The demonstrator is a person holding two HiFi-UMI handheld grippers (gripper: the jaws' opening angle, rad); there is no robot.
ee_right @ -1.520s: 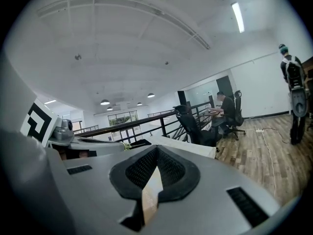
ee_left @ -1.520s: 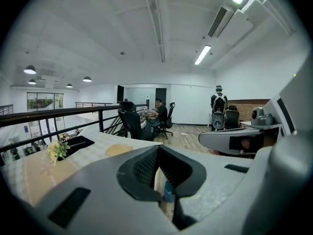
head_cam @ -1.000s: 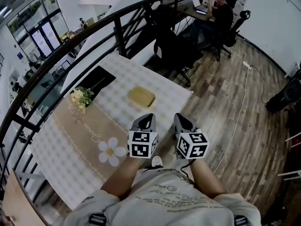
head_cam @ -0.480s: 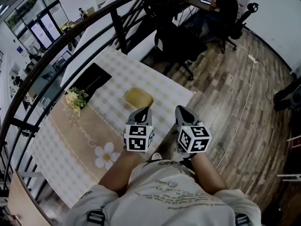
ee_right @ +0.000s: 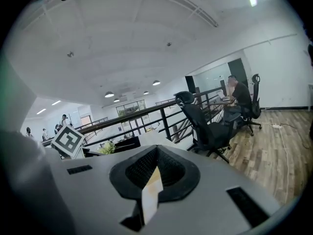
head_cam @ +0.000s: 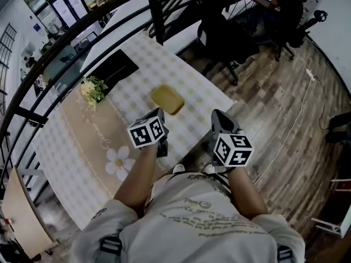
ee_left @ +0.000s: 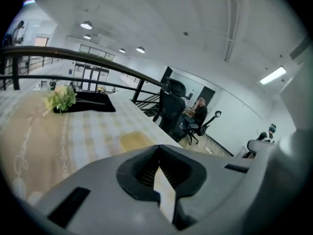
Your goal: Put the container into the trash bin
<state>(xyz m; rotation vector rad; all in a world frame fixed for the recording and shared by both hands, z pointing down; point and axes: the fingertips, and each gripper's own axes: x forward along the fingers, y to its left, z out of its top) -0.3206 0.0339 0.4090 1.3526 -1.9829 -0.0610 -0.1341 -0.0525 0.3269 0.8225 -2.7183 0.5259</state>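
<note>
**Yellow container still on the table, both grippers empty**

The container (head_cam: 167, 99) is a shallow, yellow, rectangular tray with rounded corners and a low raised rim. It lies flat and open side up on the checked cloth of the table (head_cam: 66, 147), near the table's right-hand edge, beside the beige runner (head_cam: 96, 138) and well apart from the flowers (head_cam: 92, 90). It looks empty, so it is probably light and fairly stiff, like thin plastic or pulp. That would make it easy to lift, but it could skid on the cloth if nudged from the side. The rim is the likely place to take hold, with one jaw over the wall and the other under or inside it, on the near long side.

The left gripper (head_cam: 158, 116) hovers above the cloth, just short of the container's near edge and apart from it. Its own view looks low along the table, with the tray straight ahead. Its jaws are together and nothing is between them. The right gripper (head_cam: 219, 115) is off to the right, past the table edge and over the wooden floor (head_cam: 285, 108). Its jaws are likewise closed on nothing, and it points toward an office chair (ee_right: 208, 126). No trash bin can be made out in any view
</note>
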